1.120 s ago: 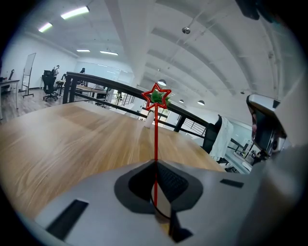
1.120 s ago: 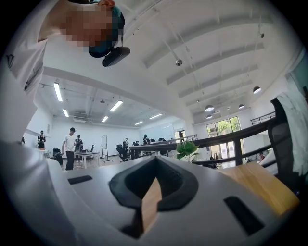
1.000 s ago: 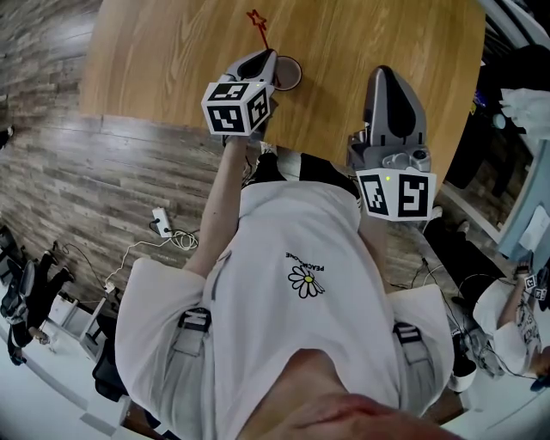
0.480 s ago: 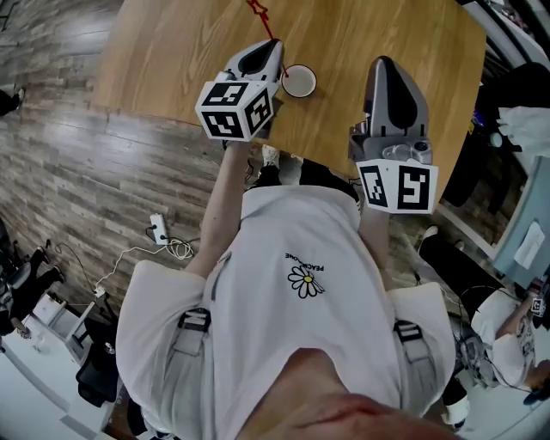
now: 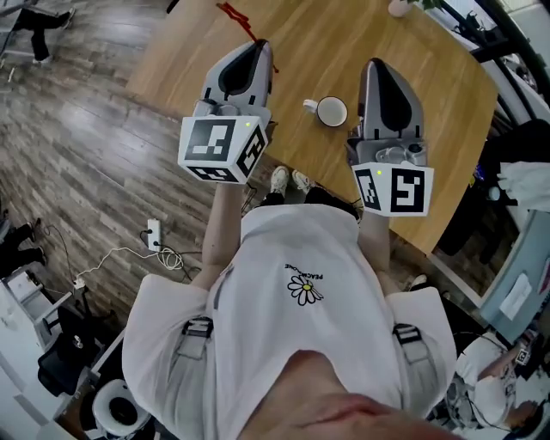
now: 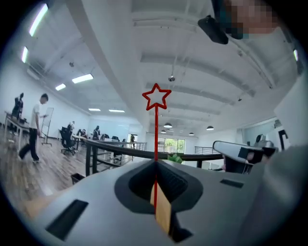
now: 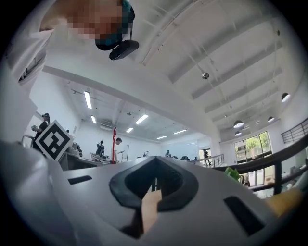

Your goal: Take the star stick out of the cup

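Observation:
My left gripper (image 5: 259, 43) is shut on the thin red star stick (image 5: 234, 15), which sticks out past its tip over the table's left edge. In the left gripper view the stick (image 6: 156, 137) rises straight from between the closed jaws, with its outlined star on top. The white cup (image 5: 332, 111) stands alone on the wooden table (image 5: 344, 39), between the two grippers and clear of the stick. My right gripper (image 5: 375, 63) hovers right of the cup, shut with nothing in it (image 7: 154, 161).
A small white object (image 5: 398, 7) sits at the table's far edge. Wood floor with a power strip (image 5: 155, 232) and cables lies to the left. Both gripper views point up at an office ceiling; a person (image 6: 33, 127) stands far off.
The left gripper has carried the star stick up and to the left, away from the cup. The cup now stands free between the grippers. The right gripper has hardly moved.

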`<state>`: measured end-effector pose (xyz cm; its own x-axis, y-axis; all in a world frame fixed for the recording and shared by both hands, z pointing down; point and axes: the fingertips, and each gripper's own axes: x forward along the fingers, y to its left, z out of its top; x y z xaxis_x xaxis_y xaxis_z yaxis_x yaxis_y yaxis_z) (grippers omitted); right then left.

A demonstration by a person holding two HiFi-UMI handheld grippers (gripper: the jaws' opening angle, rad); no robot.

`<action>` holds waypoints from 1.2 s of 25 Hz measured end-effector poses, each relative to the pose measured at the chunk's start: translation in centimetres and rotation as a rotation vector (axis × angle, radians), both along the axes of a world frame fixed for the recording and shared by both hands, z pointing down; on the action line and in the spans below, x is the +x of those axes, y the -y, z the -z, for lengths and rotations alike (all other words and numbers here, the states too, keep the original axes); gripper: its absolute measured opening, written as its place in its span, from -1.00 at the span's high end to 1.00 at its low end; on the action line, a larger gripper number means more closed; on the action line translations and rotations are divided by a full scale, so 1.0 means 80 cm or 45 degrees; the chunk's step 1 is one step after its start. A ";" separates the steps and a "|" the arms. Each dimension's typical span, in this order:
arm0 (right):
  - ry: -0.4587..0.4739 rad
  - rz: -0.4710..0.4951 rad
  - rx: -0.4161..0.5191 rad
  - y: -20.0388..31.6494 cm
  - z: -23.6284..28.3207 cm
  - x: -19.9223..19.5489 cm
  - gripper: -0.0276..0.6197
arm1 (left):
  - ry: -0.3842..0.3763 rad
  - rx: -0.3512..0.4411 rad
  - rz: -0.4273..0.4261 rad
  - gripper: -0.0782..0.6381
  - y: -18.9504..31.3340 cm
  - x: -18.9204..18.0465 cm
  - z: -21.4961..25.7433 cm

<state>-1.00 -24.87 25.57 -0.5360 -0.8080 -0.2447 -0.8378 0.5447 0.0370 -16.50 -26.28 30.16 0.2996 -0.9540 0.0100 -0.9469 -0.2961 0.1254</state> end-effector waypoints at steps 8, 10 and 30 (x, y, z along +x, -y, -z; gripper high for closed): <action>0.009 0.277 0.052 -0.016 0.004 -0.111 0.90 | 0.249 0.142 0.390 0.73 -0.074 -0.107 0.050; 0.004 0.323 0.049 -0.024 0.000 -0.131 0.90 | 0.286 0.163 0.468 0.73 -0.095 -0.126 0.058; -0.063 0.433 0.095 -0.071 0.004 -0.195 0.90 | 0.322 0.289 0.633 0.73 -0.163 -0.171 0.092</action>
